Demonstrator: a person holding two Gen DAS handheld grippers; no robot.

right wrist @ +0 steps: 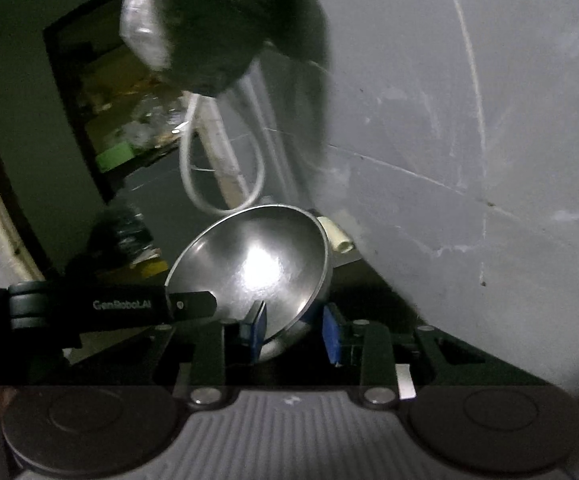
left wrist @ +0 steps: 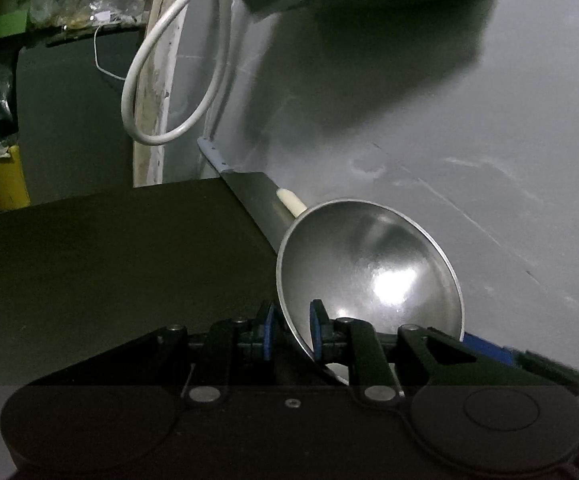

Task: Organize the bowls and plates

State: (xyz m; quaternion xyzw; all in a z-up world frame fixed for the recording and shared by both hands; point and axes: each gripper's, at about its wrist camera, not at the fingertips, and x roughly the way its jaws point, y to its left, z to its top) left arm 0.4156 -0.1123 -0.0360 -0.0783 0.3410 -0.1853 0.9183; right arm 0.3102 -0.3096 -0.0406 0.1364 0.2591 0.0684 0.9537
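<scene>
A shallow, round stainless-steel bowl (left wrist: 369, 272) is held tilted on edge above a dark matte tabletop (left wrist: 109, 260), its polished hollow facing the left wrist camera and catching a bright glare near its centre. The left gripper (left wrist: 291, 334) has its two blue-padded fingers (left wrist: 266, 336) drawn narrow and clamped on the bowl's thin rim at about 7 o'clock on the bowl, one pad outside the wall and one inside. In the right wrist view the same steel bowl (right wrist: 249, 264) leans toward 10 o'clock, and the right gripper (right wrist: 293, 334) straddles its lower edge at roughly 5 o'clock, the left blue pad (right wrist: 258, 326) inside the hollow against the wall and the right one on the outer side; whether that outer pad presses the metal cannot be told. The black body of the left gripper (right wrist: 89, 306), with pale lettering, crosses in from 9 o'clock to meet the bowl's rim. Behind the bowl, toward 12 o'clock, a looped white cable (left wrist: 169, 80) hangs beside a scuffed grey wall (left wrist: 489, 140), and a short cream-coloured cylinder (left wrist: 291, 200) lies on the tabletop's far edge just beside the rim.
</scene>
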